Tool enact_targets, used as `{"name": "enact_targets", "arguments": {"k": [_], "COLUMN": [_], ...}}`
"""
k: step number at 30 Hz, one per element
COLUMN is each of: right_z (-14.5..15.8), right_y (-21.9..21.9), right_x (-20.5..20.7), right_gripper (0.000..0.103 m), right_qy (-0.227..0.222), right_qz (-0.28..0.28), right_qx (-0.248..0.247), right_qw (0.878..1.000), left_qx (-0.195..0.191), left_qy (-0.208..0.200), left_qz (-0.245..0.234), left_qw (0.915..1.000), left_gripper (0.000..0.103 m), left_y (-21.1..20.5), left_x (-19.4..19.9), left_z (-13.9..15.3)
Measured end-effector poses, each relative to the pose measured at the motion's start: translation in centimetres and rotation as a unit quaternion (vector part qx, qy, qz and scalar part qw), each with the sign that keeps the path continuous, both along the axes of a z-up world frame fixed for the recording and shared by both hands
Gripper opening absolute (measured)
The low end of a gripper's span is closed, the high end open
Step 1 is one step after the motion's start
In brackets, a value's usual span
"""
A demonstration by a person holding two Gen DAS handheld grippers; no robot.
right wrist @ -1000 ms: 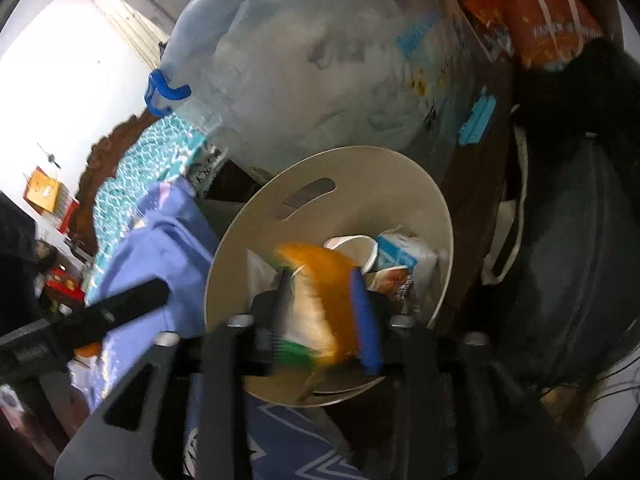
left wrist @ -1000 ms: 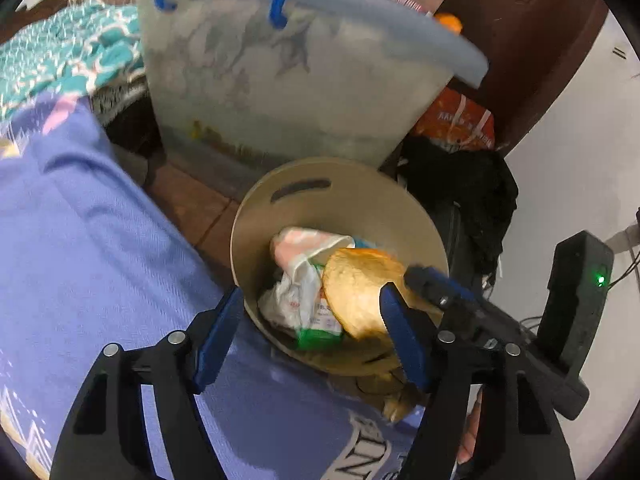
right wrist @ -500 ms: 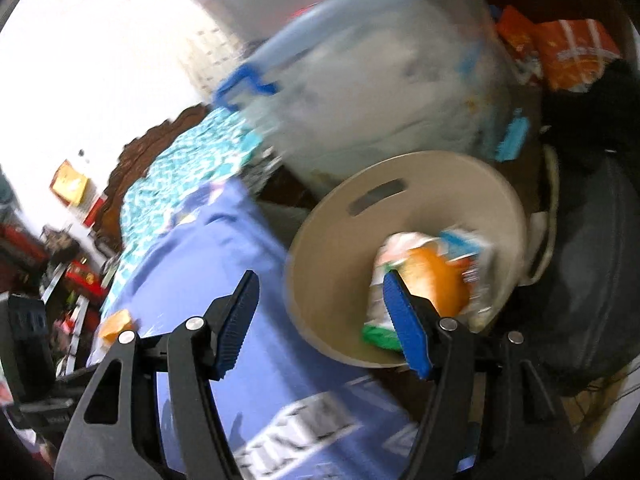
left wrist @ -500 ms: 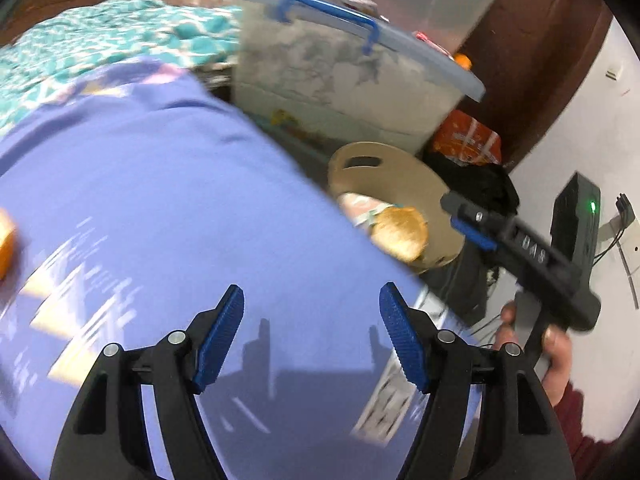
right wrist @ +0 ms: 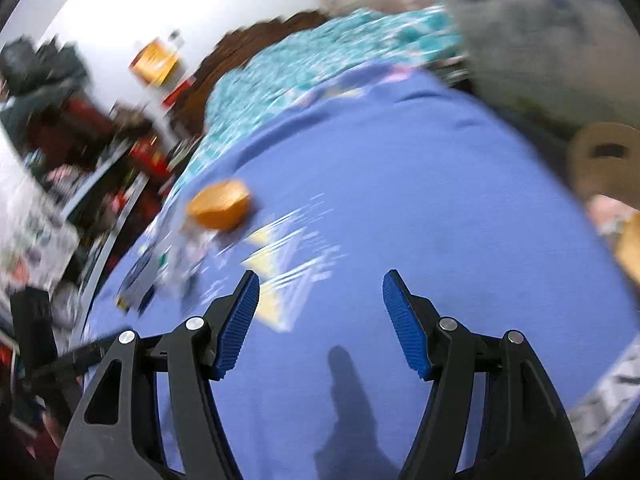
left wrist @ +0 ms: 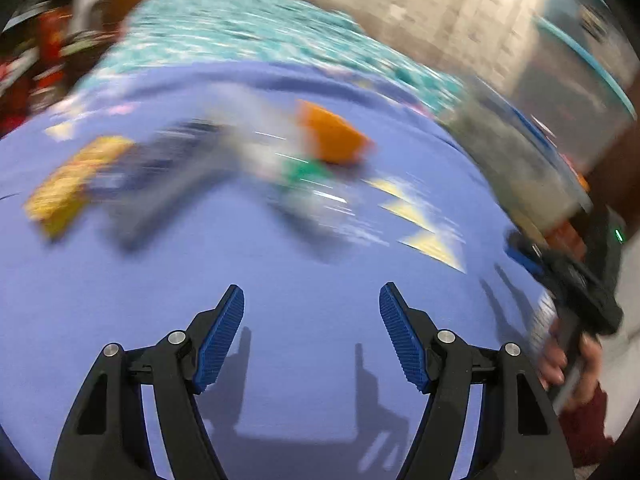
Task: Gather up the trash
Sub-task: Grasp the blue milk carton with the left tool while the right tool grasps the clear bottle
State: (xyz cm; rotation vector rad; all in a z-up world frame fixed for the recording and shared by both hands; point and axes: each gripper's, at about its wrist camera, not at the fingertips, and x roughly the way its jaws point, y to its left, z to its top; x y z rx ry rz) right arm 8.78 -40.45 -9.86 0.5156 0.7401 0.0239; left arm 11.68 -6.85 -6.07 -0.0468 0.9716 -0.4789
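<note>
Both views are blurred by motion. My left gripper (left wrist: pixel 312 336) is open and empty above the purple bed sheet (left wrist: pixel 280 280). Ahead of it lie an orange wrapper (left wrist: pixel 332 136), a green and white wrapper (left wrist: pixel 300 176), a dark wrapper (left wrist: pixel 168 168) and a yellow wrapper (left wrist: pixel 68 184). My right gripper (right wrist: pixel 320 320) is open and empty over the same sheet (right wrist: pixel 400 200). The orange wrapper (right wrist: pixel 219 205) lies ahead to its left, with more blurred litter (right wrist: pixel 160 268) nearer. The beige trash bin (right wrist: pixel 604 168), with trash inside, is at the right edge.
A teal patterned blanket (left wrist: pixel 260 32) covers the far side of the bed. A clear storage tub with blue handle (right wrist: pixel 540 40) stands past the bed's right edge. The other gripper and hand (left wrist: pixel 576 300) show at the right. Cluttered shelves (right wrist: pixel 60 140) are on the left.
My right gripper has let the orange wrapper go into the bin and opened. Both grippers have swung left, away from the bin and over the bed, toward the litter.
</note>
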Motion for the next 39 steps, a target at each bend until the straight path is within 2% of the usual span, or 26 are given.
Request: {"name": "enact_targets", "arguments": {"k": [3, 6, 7, 10, 12, 13, 16, 19, 20, 22, 23, 24, 29, 36, 39], "right_z": [0.0, 0.0, 0.0, 0.1, 0.1, 0.1, -0.2, -1.0, -1.3, -2.0, -2.3, -2.3, -1.9, -1.2, -1.2], "right_y": [4.3, 7.9, 8.8, 11.7, 12.8, 13.4, 15.0, 16.3, 16.6, 17.1, 17.4, 17.6, 18.4, 16.2, 14.5], "right_x": [2.0, 3.7, 4.1, 5.6, 6.9, 7.8, 10.4, 12.8, 13.3, 14.1, 14.1, 13.6, 8.9, 0.4, -2.5], "right_gripper": [0.066, 0.066, 0.066, 0.066, 0.067, 0.068, 0.076, 0.076, 0.076, 0.072, 0.049, 0.043, 0.043, 0.043, 0.043], "right_qy": [0.006, 0.011, 0.011, 0.016, 0.021, 0.023, 0.03, 0.045, 0.049, 0.059, 0.065, 0.066, 0.042, 0.027, 0.026], "right_qz": [0.043, 0.074, 0.082, 0.106, 0.116, 0.121, 0.138, 0.149, 0.149, 0.158, 0.173, 0.178, 0.211, 0.248, 0.247], "right_qx": [-0.007, -0.027, -0.035, -0.063, -0.074, -0.078, -0.098, -0.118, -0.123, -0.124, -0.115, -0.12, -0.158, -0.157, -0.156], "right_qw": [0.999, 0.997, 0.996, 0.992, 0.99, 0.989, 0.985, 0.981, 0.98, 0.978, 0.976, 0.975, 0.964, 0.955, 0.956], "left_qx": [0.008, 0.011, 0.007, 0.012, 0.024, 0.028, 0.042, 0.059, 0.064, 0.07, 0.072, 0.072, 0.069, 0.009, -0.014], "left_qy": [-0.017, -0.015, -0.014, -0.024, -0.037, -0.042, -0.041, -0.023, -0.013, 0.007, 0.018, 0.02, 0.012, 0.028, 0.041], "left_qz": [0.072, 0.13, 0.135, 0.123, 0.096, 0.086, 0.049, 0.034, 0.034, 0.037, 0.035, 0.035, 0.036, 0.041, 0.04], "left_qw": [0.9973, 0.9914, 0.9907, 0.9921, 0.9944, 0.995, 0.9971, 0.9974, 0.9972, 0.9969, 0.9966, 0.9966, 0.9969, 0.9987, 0.9983], "left_gripper": [0.068, 0.068, 0.068, 0.069, 0.083, 0.086, 0.087, 0.087, 0.086, 0.073, 0.061, 0.058, 0.053, 0.052, 0.052], "left_y": [5.9, 10.6, 11.4, 11.5, 10.1, 9.6, 7.0, 5.0, 4.6, 4.0, 3.9, 3.9, 4.8, 7.2, 7.4], "left_x": [2.5, 5.3, 5.8, 6.8, 7.5, 7.6, 8.6, 10.2, 10.8, 11.4, 11.4, 11.2, 7.7, 1.0, -1.0], "left_z": [1.0, 1.5, 1.6, 2.1, 2.2, 2.1, 1.1, -0.6, -1.2, -2.2, -2.7, -2.9, -2.6, -2.5, -2.5]}}
